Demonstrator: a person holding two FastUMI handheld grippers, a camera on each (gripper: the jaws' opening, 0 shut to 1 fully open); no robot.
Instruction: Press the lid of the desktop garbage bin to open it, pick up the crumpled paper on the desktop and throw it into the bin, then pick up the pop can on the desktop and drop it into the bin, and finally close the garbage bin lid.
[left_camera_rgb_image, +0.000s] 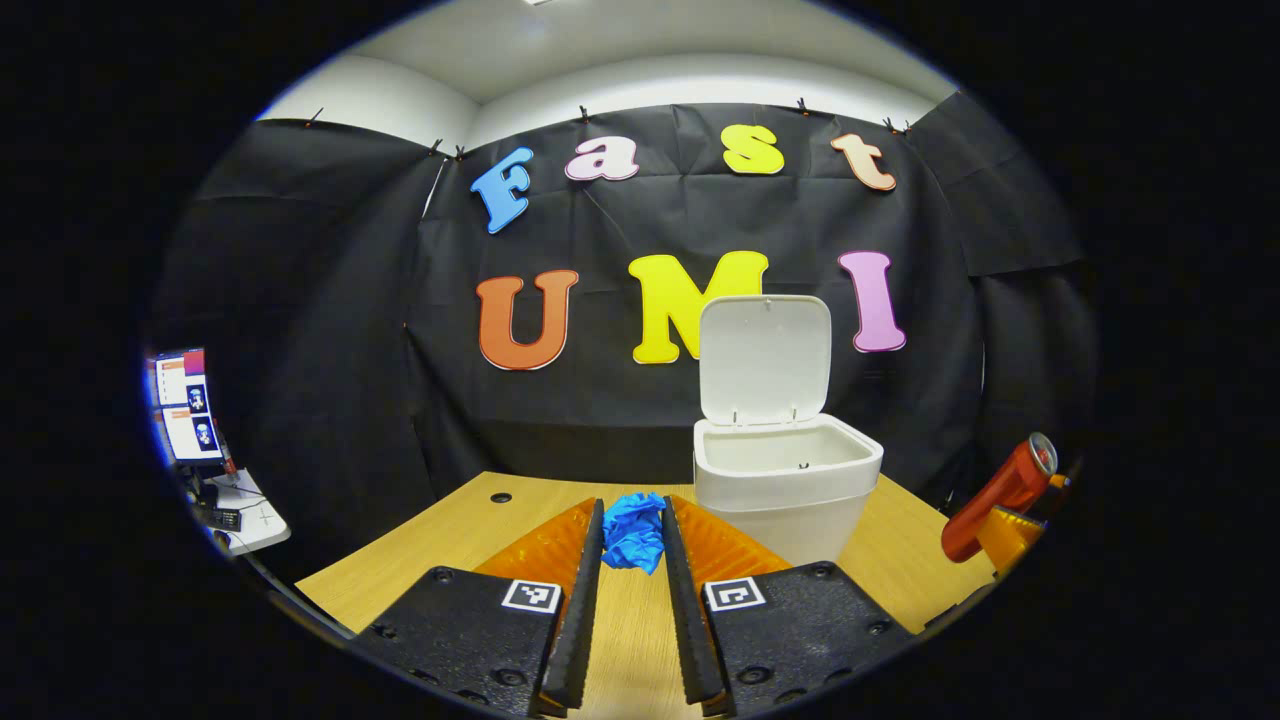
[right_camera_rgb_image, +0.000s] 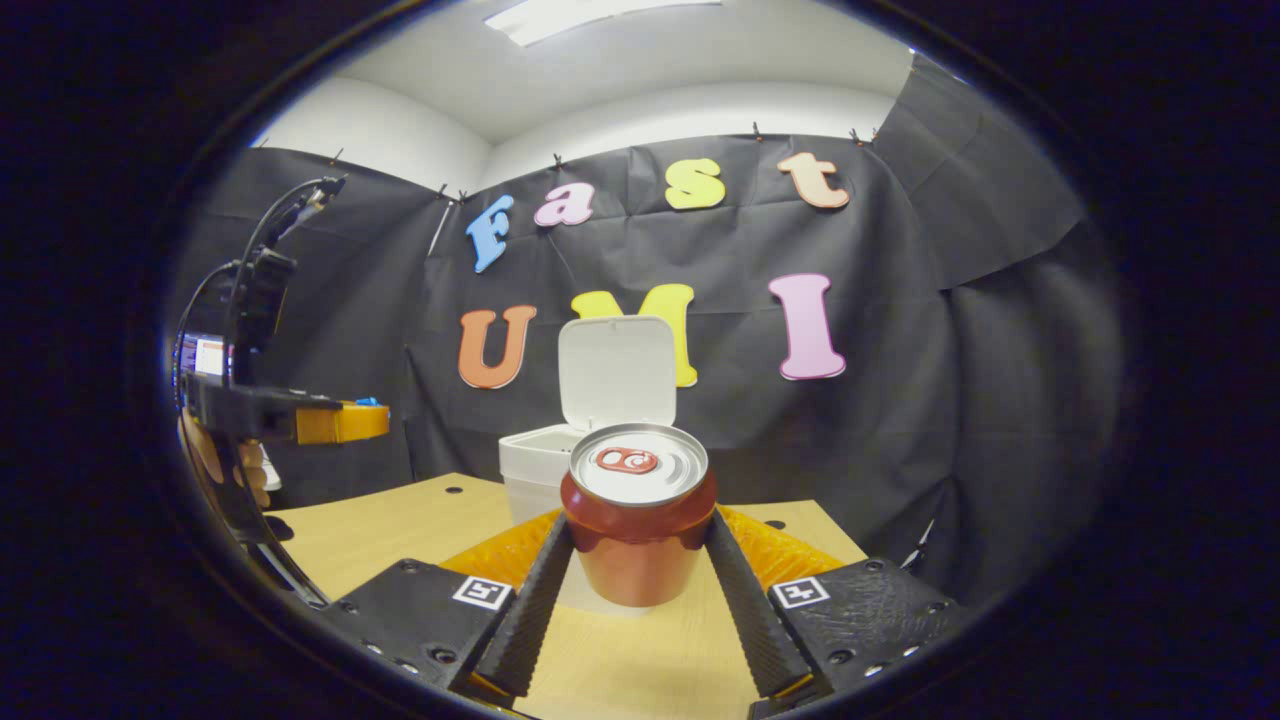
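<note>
The white bin (left_camera_rgb_image: 785, 490) stands on the wooden table (left_camera_rgb_image: 450, 530) with its lid (left_camera_rgb_image: 765, 360) tipped up and open. My left gripper (left_camera_rgb_image: 633, 512) is shut on blue crumpled paper (left_camera_rgb_image: 635, 535), just left of the bin and in front of it. At the far right, the right gripper (left_camera_rgb_image: 1010, 532) holds the red pop can (left_camera_rgb_image: 1000, 485) tilted above the table edge. In the right gripper view, my right gripper (right_camera_rgb_image: 638, 525) is shut on the can (right_camera_rgb_image: 638, 530), silver top facing me, with the bin (right_camera_rgb_image: 530, 465) and lid (right_camera_rgb_image: 617, 372) behind it. A hand holds the left gripper (right_camera_rgb_image: 345, 420) raised at the left.
A monitor (left_camera_rgb_image: 185, 405) and a small white side desk (left_camera_rgb_image: 250, 515) sit beyond the table's left edge. A small round hole (left_camera_rgb_image: 500, 497) marks the tabletop near its back. The black cloth wall hangs close behind the bin. Cables (right_camera_rgb_image: 260, 260) rise above the left gripper.
</note>
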